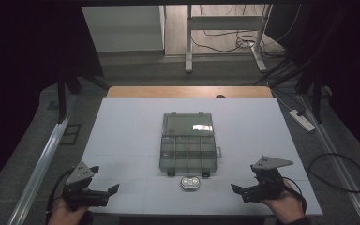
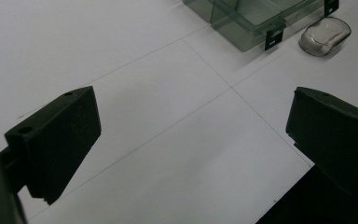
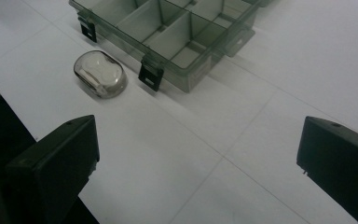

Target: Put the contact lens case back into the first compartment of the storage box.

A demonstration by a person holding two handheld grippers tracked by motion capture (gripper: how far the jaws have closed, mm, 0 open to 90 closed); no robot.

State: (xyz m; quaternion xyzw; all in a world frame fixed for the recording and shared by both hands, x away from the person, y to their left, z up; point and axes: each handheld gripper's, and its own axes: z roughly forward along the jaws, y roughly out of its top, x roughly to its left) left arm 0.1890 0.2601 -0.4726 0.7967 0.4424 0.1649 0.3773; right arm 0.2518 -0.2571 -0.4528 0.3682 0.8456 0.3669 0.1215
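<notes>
A flat white table top (image 1: 122, 140), ruled by thin lines into large rectangles, is lying over a wooden board whose far edge (image 1: 190, 91) is showing beyond it. Around it the room is dim: grey floor, dark curtains at both sides, a white-legged desk frame (image 1: 225, 37) at the back with loose cables under it, and a white power strip (image 1: 302, 120) lying on the floor to the right.

Near the middle of the table a smoky clear plastic organiser box (image 1: 188, 152) is lying open, its lid (image 1: 188, 123) folded flat away from the person and its tray divided into small compartments, two black latches hanging at the near edge. Just beside those latches, apart from the box, a small rounded clear plastic case with something pale inside (image 1: 191, 183) is sitting on the white surface; what it contains is too blurred to tell.

The left gripper (image 1: 107, 180) is hovering at the near left corner, jaws spread wide with nothing between them. The right gripper (image 1: 244, 177) is hovering at the near right, jaws likewise wide apart and empty. Both hands are cut off by the bottom edge. In the gripper views the box is cropped at the top edge.
</notes>
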